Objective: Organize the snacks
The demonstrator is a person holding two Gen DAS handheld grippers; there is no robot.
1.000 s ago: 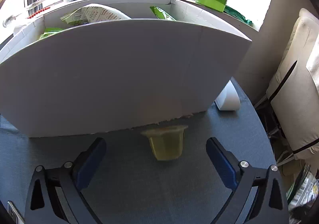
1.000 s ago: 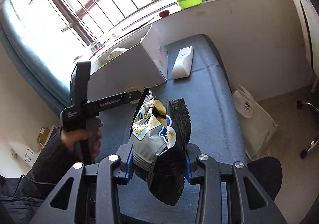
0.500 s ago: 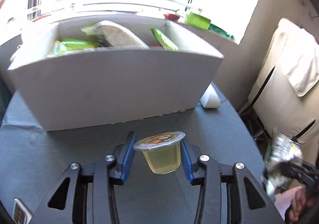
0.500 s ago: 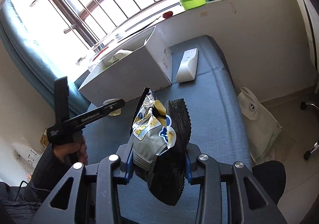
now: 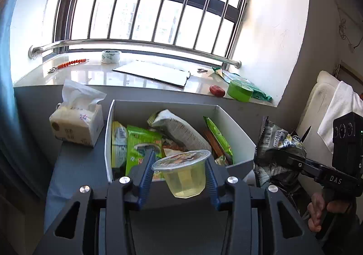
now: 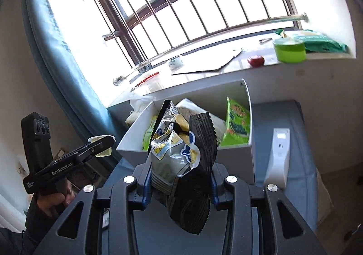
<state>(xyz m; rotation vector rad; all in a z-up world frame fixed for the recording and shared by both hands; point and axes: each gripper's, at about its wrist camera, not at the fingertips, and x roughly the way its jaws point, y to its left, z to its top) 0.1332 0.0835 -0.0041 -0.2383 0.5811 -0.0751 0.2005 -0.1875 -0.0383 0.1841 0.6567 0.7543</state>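
Moved: both grippers lifted off the table since a second ago, now looking down into the white box [image 5: 236,128].
Left gripper [image 5: 179,175]: was wide around the jelly cup [image 5: 185,178] on the table; now clamped on it, cup in the air at the box's near edge.
Right gripper [image 6: 180,178]: same narrow grip on the chip bag [image 6: 181,155], now near the box's front wall.
Box contents: green snack packs [image 5: 140,144], unchanged.
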